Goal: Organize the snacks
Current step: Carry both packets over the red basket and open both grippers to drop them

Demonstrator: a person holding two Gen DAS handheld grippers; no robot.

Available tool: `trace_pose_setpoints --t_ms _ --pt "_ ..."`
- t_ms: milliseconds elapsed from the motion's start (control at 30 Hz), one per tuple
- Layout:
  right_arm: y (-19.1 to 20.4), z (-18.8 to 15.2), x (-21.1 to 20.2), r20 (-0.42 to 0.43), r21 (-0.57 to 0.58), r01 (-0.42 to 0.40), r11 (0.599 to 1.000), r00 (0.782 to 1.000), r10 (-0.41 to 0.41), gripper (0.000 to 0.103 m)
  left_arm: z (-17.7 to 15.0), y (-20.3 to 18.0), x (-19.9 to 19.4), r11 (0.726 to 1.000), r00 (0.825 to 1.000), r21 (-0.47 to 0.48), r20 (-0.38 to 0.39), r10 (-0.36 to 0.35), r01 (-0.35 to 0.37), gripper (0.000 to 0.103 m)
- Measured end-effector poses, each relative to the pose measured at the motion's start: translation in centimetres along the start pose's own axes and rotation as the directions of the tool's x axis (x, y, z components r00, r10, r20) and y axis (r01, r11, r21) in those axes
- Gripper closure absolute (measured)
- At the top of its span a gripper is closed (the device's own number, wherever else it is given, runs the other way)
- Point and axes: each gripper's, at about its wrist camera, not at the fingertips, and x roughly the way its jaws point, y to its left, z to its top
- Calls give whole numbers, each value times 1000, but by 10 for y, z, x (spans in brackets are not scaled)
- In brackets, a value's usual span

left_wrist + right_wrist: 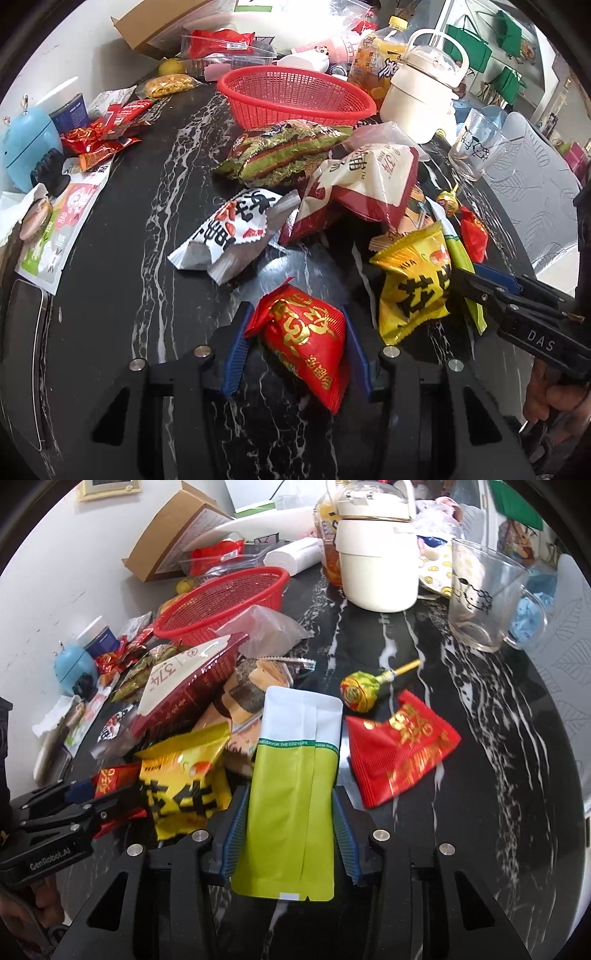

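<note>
My left gripper [295, 325] is shut on a red snack packet with gold print [306, 343], held low over the black marble table [122, 258]. My right gripper [290, 801] is shut on a flat green and white pouch [295, 782]; it also shows at the right of the left wrist view [476, 284]. An empty red mesh basket [295, 96] stands at the far side and also shows in the right wrist view [225, 602]. Loose snacks lie between: a yellow packet [413, 288], a white peanut packet [229, 232], a green packet [284, 151], a red and white bag [369, 184].
A cream kettle [376, 557], a glass mug [484, 602], an orange drink bottle [373, 62] and a cardboard box [173, 535] stand at the back. A lollipop [364, 690] and a red packet [399, 742] lie right. A blue gadget [26, 140] stands left.
</note>
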Motion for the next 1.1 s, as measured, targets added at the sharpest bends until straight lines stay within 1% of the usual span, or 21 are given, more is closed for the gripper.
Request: trace_pose_setpoints --t_ms 233,367,533,867,1000,1100 --pt "-1 -14 -17 21 15 -5 1000 1000 4 59 -5 -7 -14 1000 1000 16 21 -24 23 56" --pt "2 -19 -29 38 10 -13 1000 999 13 59 -6 -12 -25 999 998 27 38 -43 42 56" --pt "6 -21 -42 54 -10 -25 1000 998 25 59 -4 -16 -37 998 997 41 66 -50 48 56" --pt "19 -7 -61 96 -70 -50 996 994 56 59 11 -19 -55 997 990 48 127 -68 63 56" --pt "23 3 -62 109 -96 -58 994 992 69 59 24 -18 -58 994 984 42 140 -110 105 56" --pt "25 14 -62 117 -108 -65 992 990 78 59 36 -18 -59 993 979 54 166 -117 110 56"
